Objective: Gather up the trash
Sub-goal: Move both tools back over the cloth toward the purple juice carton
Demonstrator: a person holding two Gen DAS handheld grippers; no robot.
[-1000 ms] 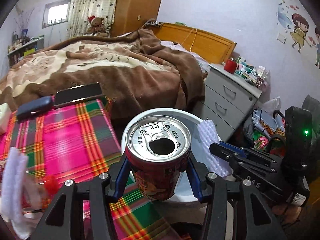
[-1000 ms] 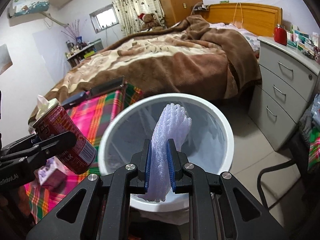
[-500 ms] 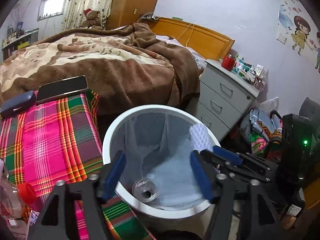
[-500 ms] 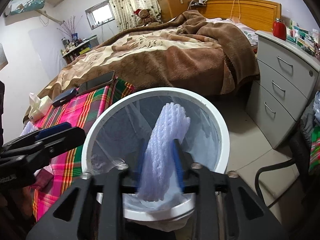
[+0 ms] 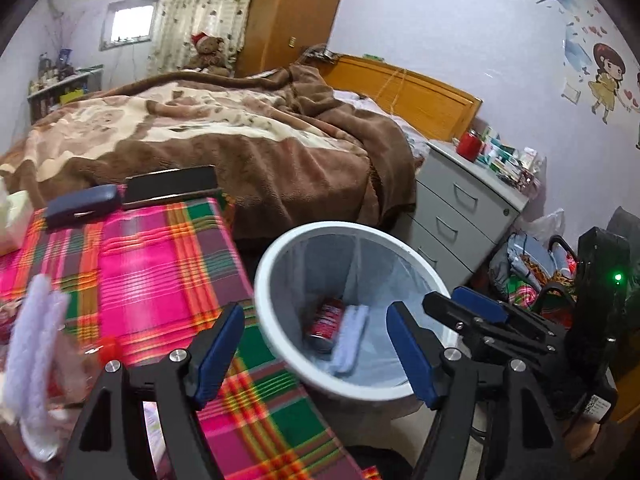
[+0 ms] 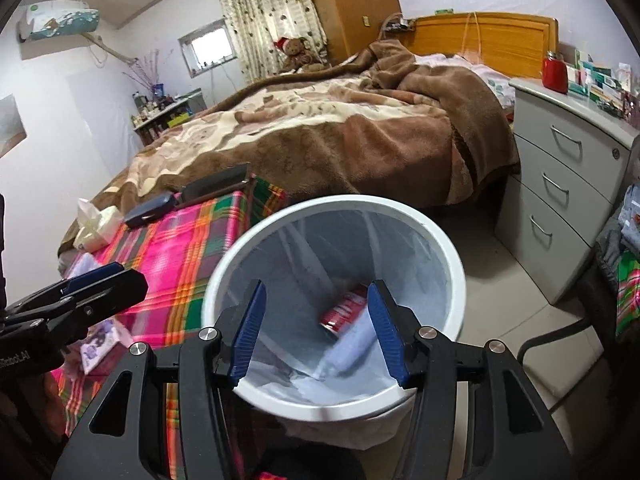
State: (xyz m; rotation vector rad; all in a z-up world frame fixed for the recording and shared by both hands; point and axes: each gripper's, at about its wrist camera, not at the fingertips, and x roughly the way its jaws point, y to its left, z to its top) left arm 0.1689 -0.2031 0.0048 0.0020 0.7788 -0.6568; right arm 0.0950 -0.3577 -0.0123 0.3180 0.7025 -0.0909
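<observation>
Both loads have dropped: red can (image 5: 326, 322) and white foam sleeve (image 5: 348, 340) now lie in the bin (image 5: 280, 344). Left gripper (image 5: 316, 354) released, empty; right gripper (image 6: 316, 330) opening, empty. Next, likely the foam strip (image 5: 34, 344) on the plaid worktop (image 5: 160, 264) beside the bin. Beyond the bin, bed (image 6: 340, 128) and drawers (image 6: 560, 184).

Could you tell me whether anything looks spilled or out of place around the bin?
Nothing stands out. The red can and the white foam sleeve both lie inside the lined bin, with nothing spilled beside it.
</observation>
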